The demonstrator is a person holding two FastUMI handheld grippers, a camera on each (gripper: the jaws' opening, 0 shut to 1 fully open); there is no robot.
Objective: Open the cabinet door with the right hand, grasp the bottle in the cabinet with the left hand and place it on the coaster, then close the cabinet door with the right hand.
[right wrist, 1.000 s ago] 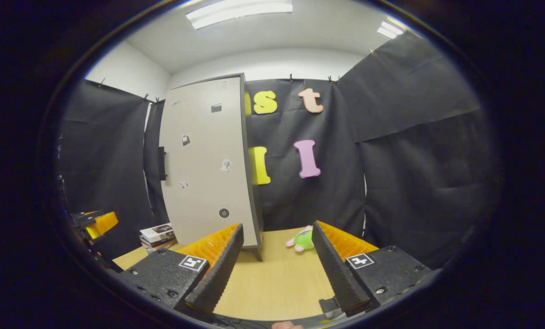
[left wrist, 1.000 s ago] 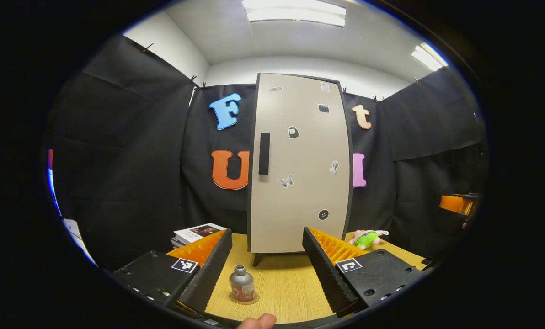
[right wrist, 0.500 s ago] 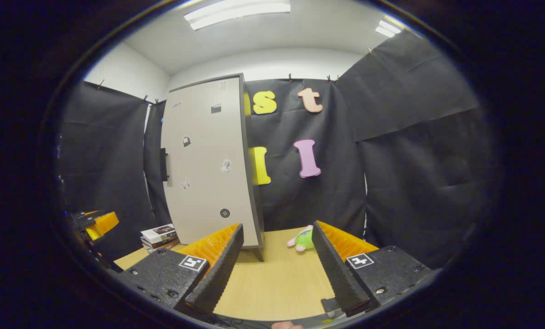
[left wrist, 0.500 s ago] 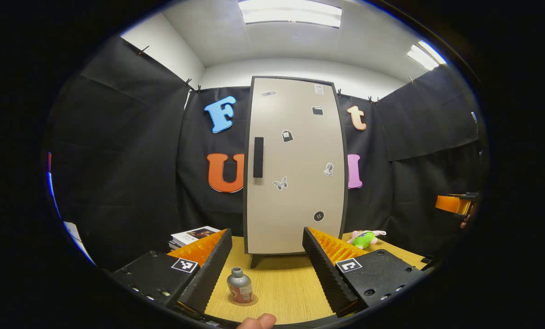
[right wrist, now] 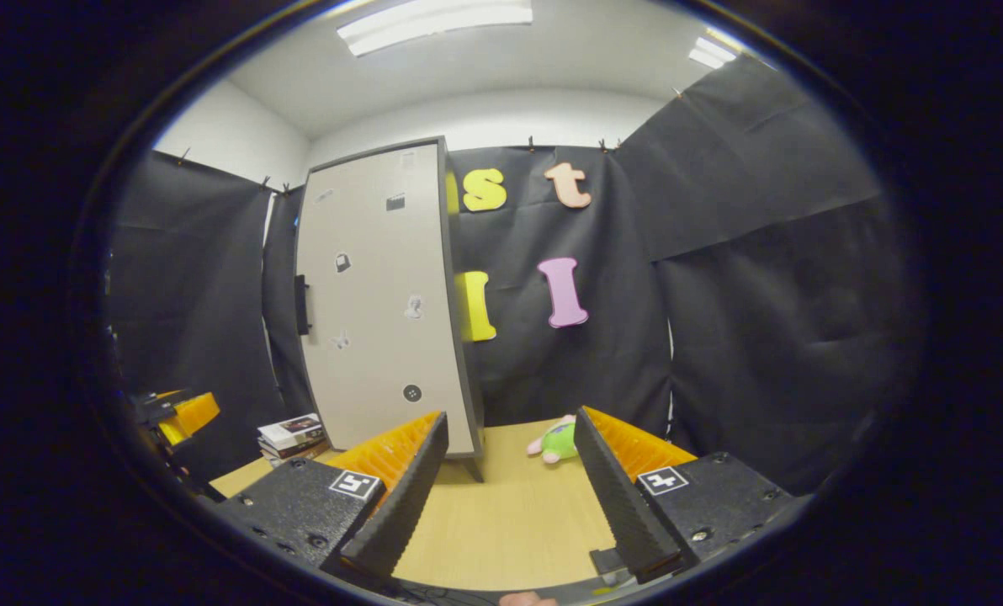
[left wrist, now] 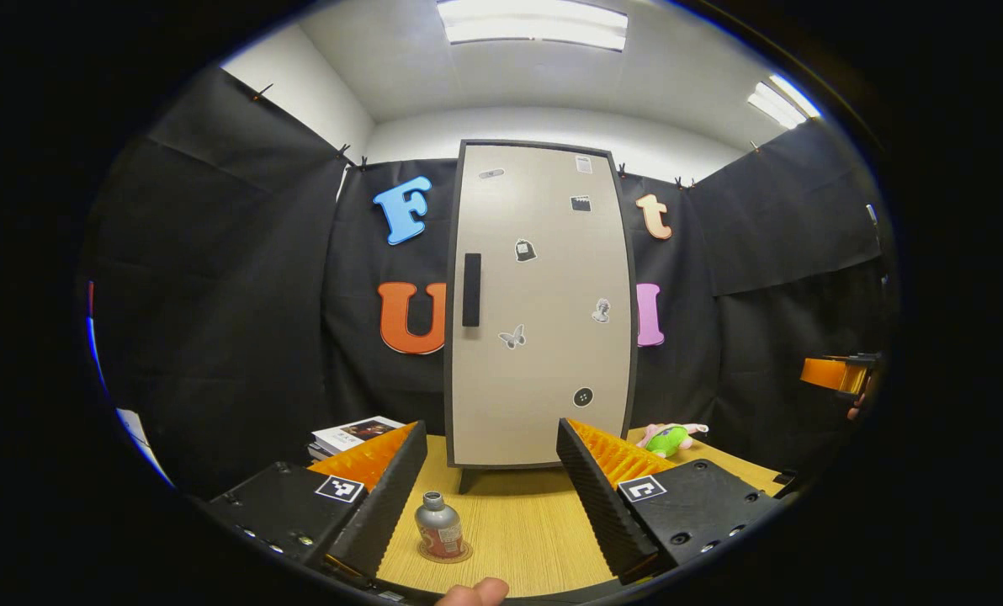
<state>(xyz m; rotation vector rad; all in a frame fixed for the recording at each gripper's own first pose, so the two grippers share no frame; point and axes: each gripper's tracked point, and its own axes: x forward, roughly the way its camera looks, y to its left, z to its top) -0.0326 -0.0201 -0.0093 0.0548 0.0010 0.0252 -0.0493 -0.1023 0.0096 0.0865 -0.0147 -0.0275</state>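
Observation:
A small silver bottle (left wrist: 438, 527) with a red label stands upright on a round coaster (left wrist: 464, 553) on the wooden table (left wrist: 518, 522), between the spread fingers of my left gripper (left wrist: 489, 492), which is open and touches nothing. Behind it the tall beige cabinet (left wrist: 539, 303) has its door shut, with a dark handle (left wrist: 471, 289) on the left edge. In the right gripper view the cabinet (right wrist: 379, 295) stands to the left. My right gripper (right wrist: 510, 480) is open over bare table (right wrist: 510, 522), away from the door.
A stack of books (left wrist: 354, 433) lies left of the cabinet, also seen as books (right wrist: 291, 433). A green and pink plush toy (left wrist: 671, 438) lies right of it, toy (right wrist: 559, 442). The other gripper (left wrist: 838, 374) shows at the far right edge.
The left gripper view has drifted slightly, so the cabinet and bottle sit a little further left in it. The right gripper has barely moved. Both stay open.

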